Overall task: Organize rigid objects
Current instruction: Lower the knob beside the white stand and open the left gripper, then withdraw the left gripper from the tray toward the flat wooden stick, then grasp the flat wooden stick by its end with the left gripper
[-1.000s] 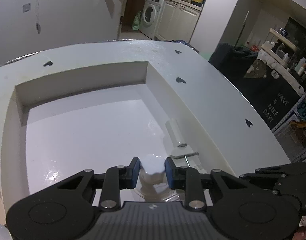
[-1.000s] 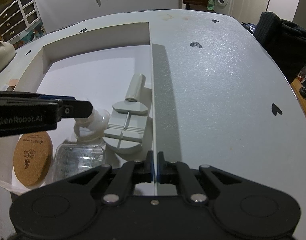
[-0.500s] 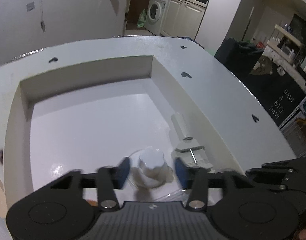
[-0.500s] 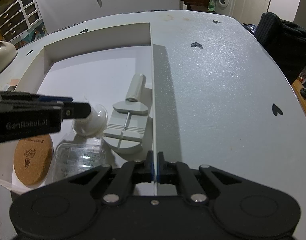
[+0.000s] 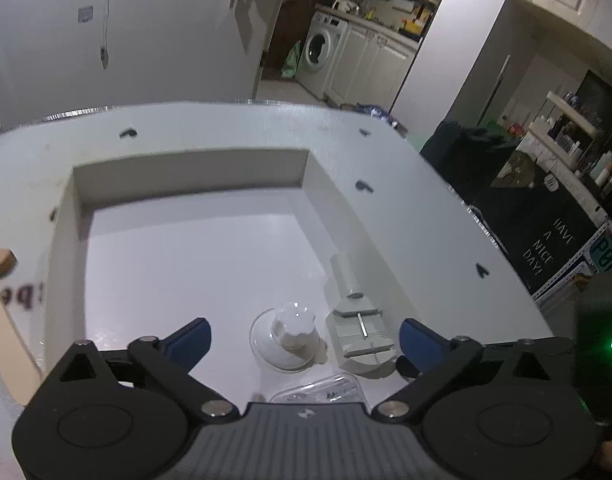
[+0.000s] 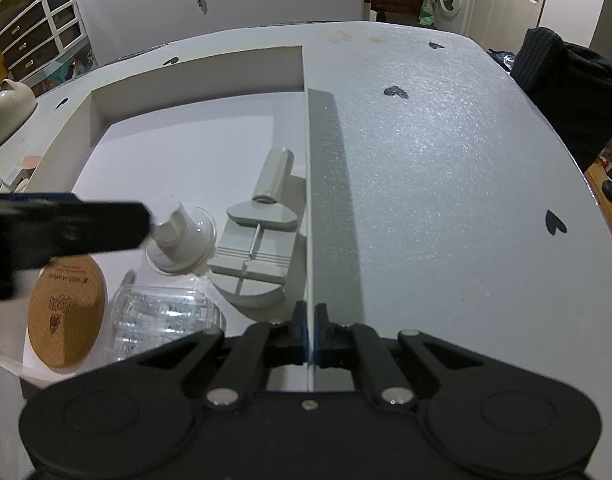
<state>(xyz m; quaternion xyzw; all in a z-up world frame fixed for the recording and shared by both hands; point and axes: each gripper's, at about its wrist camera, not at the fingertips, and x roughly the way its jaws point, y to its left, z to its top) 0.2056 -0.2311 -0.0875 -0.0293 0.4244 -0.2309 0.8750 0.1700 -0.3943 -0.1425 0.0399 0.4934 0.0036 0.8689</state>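
Inside the shallow white foam tray point(image 6: 193, 80), the white knobbed cap on a clear round dish point(image 5: 290, 334) sits just left of a grey plastic watch-link tool point(image 6: 251, 246). Left gripper point(image 5: 304, 336) hangs wide open above it, holding nothing. Right gripper point(image 6: 310, 334) is pinched onto the tray's right wall (thin edge between its pads).

Clear box point(image 5: 320, 392): near half hidden behind the left gripper point(image 5: 303, 338) body in the left view; contents too small to identify. Cork disc point(image 6: 65, 314): upper edge covered by the blurred left gripper finger in the right view, which also hides part of the white knob point(image 6: 169, 216). Tan objects point(image 5: 1, 300) at the left edge: cut off, lettering blurred.
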